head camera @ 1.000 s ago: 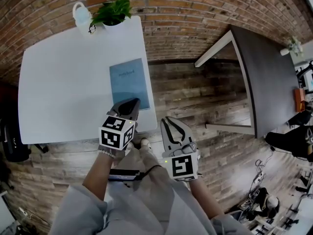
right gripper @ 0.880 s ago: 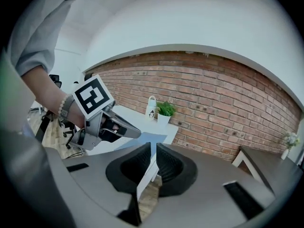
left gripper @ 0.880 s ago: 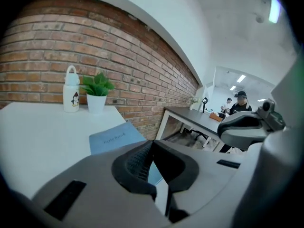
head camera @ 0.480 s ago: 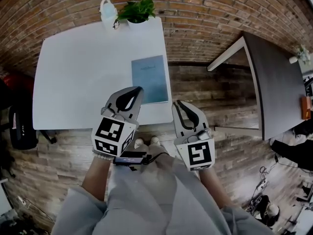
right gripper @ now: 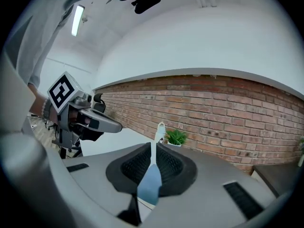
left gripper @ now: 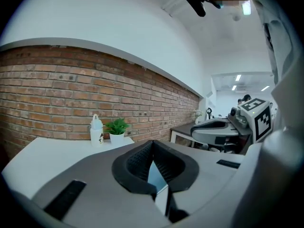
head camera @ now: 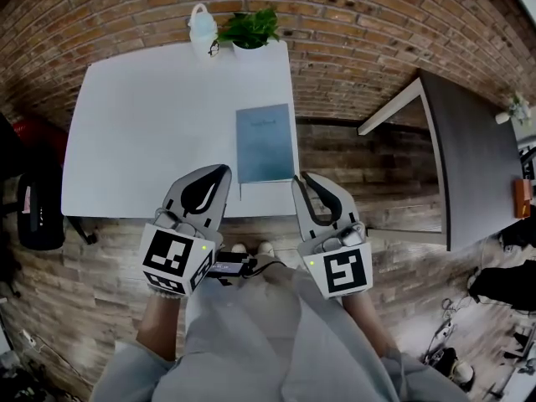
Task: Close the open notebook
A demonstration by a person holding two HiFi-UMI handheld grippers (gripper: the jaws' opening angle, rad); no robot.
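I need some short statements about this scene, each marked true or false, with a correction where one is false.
The blue notebook lies closed on the white table. True.
The left gripper holds the notebook. False: its fingers are shut on nothing, clear of it.
The potted plant stands beside the bottle at the table's far edge. True.
The notebook lies at the table's middle. False: in the head view it lies along the table's right edge.
The right gripper is wide open. False: its fingers are together, empty.
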